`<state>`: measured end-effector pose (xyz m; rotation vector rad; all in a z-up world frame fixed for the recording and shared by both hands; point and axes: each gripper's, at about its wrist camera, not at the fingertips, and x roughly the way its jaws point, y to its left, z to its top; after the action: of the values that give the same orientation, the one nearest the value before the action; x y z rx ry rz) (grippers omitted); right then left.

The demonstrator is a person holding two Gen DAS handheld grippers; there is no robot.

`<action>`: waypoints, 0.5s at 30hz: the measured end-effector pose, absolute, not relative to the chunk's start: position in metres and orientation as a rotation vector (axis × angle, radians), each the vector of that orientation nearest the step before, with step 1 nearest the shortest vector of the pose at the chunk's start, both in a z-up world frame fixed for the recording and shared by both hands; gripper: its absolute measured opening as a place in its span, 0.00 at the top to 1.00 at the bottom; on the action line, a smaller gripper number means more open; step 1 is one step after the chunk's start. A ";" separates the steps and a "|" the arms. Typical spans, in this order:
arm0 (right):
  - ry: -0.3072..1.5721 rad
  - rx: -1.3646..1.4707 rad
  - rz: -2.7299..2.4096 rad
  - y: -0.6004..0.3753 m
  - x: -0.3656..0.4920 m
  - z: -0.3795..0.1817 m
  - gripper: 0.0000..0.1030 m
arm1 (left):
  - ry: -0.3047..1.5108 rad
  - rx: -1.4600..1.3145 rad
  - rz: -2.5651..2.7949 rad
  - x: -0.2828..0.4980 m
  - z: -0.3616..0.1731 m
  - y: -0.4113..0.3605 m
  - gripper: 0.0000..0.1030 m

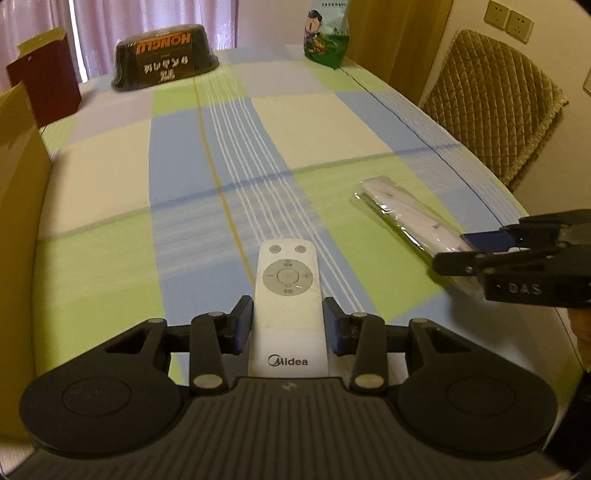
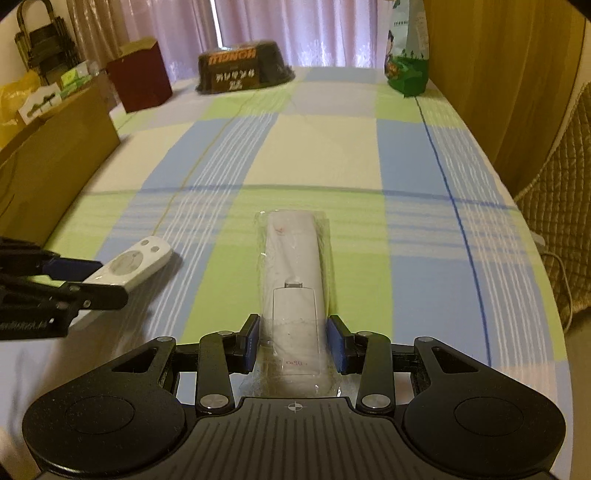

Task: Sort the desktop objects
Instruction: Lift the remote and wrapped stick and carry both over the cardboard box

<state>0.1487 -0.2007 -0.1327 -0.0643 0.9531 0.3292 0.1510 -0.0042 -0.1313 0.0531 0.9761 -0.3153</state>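
Midea remote (image 1: pixel 287 310), white, lies face up on the checked tablecloth (image 1: pixel 110 166) between the fingers of my left gripper (image 1: pixel 288 325). Its logo end sits nearest my palm, its round keypad beyond the fingertips. My left pads stand at both of its long edges, apparently touching; whether they press I cannot tell.

Wrapped remote (image 2: pixel 293 295), also white and sealed in clear film, lies to the right of the Midea remote with its battery cover up. My right gripper (image 2: pixel 295 343) straddles its near end, blue pads meeting the film on each side; a true clamp cannot be confirmed. Small red print near its base is too blurred to read.

Seen from the left wrist, my right gripper enters from the right of the Midea remote, level with the cloth, and bears the letters "DAS".

Far beyond the Midea remote sits a black bowl pack (image 1: pixel 164 55) upside down, marked "HONGLU" over characters I cannot make out. Right of the bowl stands a green snack bag (image 1: pixel 327 35) with a cartoon figure, its top cut off. Left of the Midea remote are a maroon box (image 1: pixel 46 86) and a cardboard carton (image 1: pixel 18 166), partly out of frame. A quilted chair (image 1: pixel 498 110) stands past the table's right edge.
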 end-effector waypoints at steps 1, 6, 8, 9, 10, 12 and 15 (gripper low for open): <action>0.955 -0.065 0.331 -0.199 0.144 -0.132 0.64 | 0.980 0.046 -0.313 0.144 -0.130 -0.003 0.66; 0.951 -0.065 0.341 -0.188 0.126 -0.122 0.64 | 0.982 0.036 -0.305 0.121 -0.120 0.004 0.66; 0.941 -0.070 0.347 -0.184 0.120 -0.114 0.64 | 0.972 0.034 -0.298 0.116 -0.114 0.007 0.66; 0.937 -0.072 0.349 -0.182 0.117 -0.111 0.64 | 0.967 0.033 -0.294 0.114 -0.111 0.009 0.66; 0.931 -0.074 0.352 -0.180 0.114 -0.107 0.64 | 0.962 0.031 -0.291 0.111 -0.108 0.011 0.66; 0.918 -0.079 0.356 -0.176 0.108 -0.100 0.64 | 0.952 0.028 -0.283 0.106 -0.102 0.015 0.66; 0.899 -0.084 0.363 -0.171 0.099 -0.088 0.64 | 0.931 0.022 -0.270 0.097 -0.090 0.021 0.66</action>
<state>0.0990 -0.1710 -0.0881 -0.0838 0.8992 0.3629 0.0971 0.0214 -0.0904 0.0216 0.9310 -0.2698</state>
